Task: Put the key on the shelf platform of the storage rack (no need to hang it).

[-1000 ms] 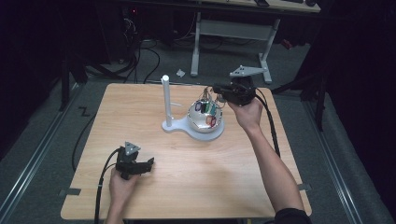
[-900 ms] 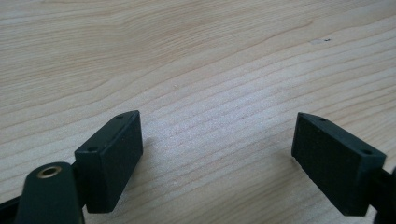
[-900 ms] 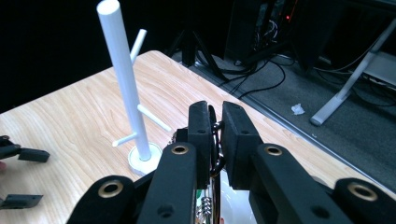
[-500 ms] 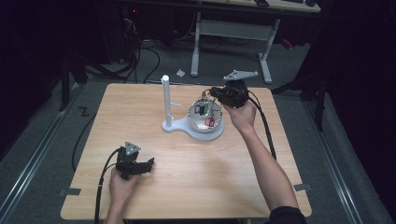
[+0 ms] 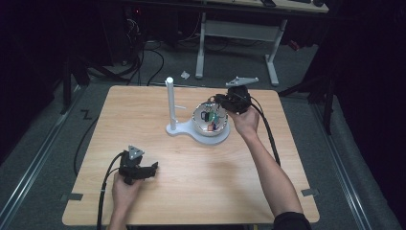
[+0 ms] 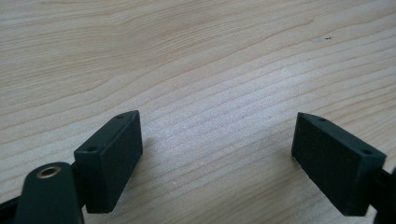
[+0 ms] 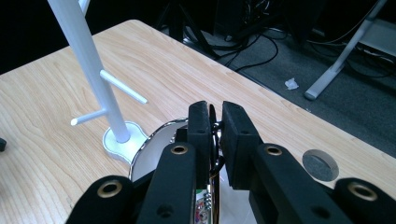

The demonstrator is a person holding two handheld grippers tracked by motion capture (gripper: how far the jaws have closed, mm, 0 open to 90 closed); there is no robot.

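Left gripper (image 5: pixel 152 168): at 7 o'clock on the table (image 5: pixel 143 110); its own view shows the jaws spread wide over bare wood.
Stand (image 5: pixel 170 103): white post, two side pegs clear in the right gripper view.
Bowl (image 5: pixel 198 125): silvery, at centre, touching the stand's base, small coloured items inside.
Right gripper (image 7: pixel 215 130): above the bowl's 2 o'clock rim, pinching something thin and dark; what it is, I cannot tell.

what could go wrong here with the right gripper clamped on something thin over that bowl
The right gripper pinches a thin dark item right at the bowl rim; a slack grip could drop it back among the small items inside. Lifting carelessly could tip the bowl or knock the white peg stand beside it. The left gripper rests open, giving no support.
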